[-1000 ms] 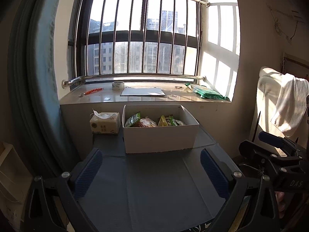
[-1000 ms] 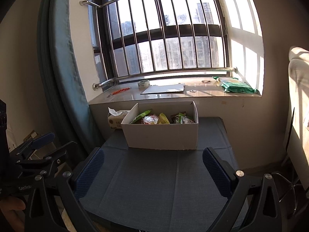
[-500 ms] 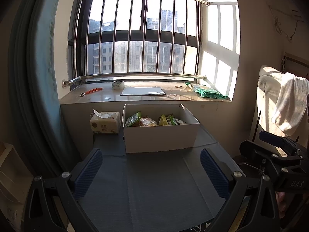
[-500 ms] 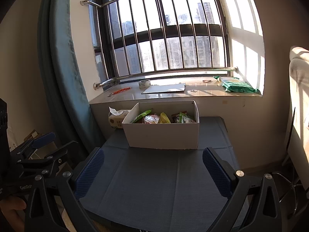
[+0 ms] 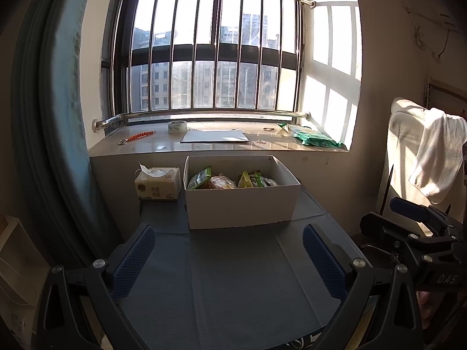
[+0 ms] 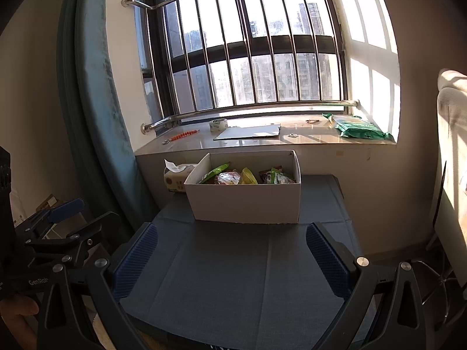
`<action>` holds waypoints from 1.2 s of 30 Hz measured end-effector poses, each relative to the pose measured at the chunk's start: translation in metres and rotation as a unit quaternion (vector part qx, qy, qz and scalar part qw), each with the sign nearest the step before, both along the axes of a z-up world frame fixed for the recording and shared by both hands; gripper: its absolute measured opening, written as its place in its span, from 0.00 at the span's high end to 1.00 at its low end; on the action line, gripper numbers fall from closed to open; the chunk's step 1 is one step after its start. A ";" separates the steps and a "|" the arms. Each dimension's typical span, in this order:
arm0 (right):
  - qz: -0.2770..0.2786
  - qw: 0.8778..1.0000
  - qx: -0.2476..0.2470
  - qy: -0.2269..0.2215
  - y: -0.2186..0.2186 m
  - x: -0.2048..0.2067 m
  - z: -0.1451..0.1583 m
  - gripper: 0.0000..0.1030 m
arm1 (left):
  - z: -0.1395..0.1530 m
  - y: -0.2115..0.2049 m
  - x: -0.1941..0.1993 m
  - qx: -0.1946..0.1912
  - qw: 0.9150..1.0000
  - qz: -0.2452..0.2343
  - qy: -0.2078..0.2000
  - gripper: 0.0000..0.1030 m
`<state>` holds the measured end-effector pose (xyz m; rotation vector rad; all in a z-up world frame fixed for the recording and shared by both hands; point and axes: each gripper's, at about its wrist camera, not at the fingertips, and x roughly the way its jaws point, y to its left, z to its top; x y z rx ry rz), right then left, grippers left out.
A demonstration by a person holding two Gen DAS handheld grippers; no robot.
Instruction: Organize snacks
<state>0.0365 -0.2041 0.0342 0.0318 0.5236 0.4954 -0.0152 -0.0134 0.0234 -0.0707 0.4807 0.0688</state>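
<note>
"DAS" reads on the right gripper's (image 5: pixel 420 218) frame as the left camera sees it; "GenRob", cut off, reads on the left gripper's (image 6: pixel 62 213) frame in the right camera. The tissue pack (image 5: pixel 157 182) carries print too small to read.

Only the left view shows the towel (image 5: pixel 437 160) draped on the chair; only the right view shows a thumb (image 6: pixel 17 306) at its lower left edge.

The left gripper (image 5: pixel 227 253) and the right gripper (image 6: pixel 230 250) both have their fingers spread wide over the grey mat (image 5: pixel 233 277), holding and touching nothing. The snacks (image 5: pixel 230 179) lie inside the white box (image 5: pixel 242 207), which stands on the mat below the sill (image 5: pixel 219 147), beside the tissue pack.
</note>
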 end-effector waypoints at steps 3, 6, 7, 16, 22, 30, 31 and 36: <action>-0.001 1.000 0.001 0.000 -0.001 0.000 -0.001 0.00 | 0.000 0.000 0.000 -0.001 1.000 -0.001 0.000 0.00; -0.001 1.000 0.000 -0.001 -0.001 -0.001 -0.001 0.00 | 0.000 -0.001 0.000 0.001 1.000 0.000 0.001 0.00; -0.001 1.000 0.000 0.000 -0.001 -0.001 -0.001 0.00 | 0.000 -0.002 0.001 0.001 1.000 0.000 0.001 0.00; -0.001 1.000 -0.001 0.001 0.000 -0.001 -0.002 0.00 | -0.001 -0.003 0.000 0.000 1.000 -0.001 0.001 0.00; 0.000 1.000 -0.002 0.001 0.000 -0.001 -0.003 0.00 | -0.001 -0.004 0.000 0.001 1.000 -0.001 0.001 0.00; 0.002 1.000 -0.003 0.001 -0.001 -0.001 -0.005 0.00 | 0.000 -0.004 0.000 0.001 1.000 0.001 0.002 0.00; 0.002 1.000 -0.004 0.002 -0.001 -0.001 -0.005 0.00 | 0.000 -0.004 0.000 0.001 1.000 0.001 0.002 0.00; 0.003 1.000 -0.006 0.002 0.000 -0.001 -0.005 0.00 | -0.001 -0.004 0.001 0.004 1.000 0.002 0.004 0.00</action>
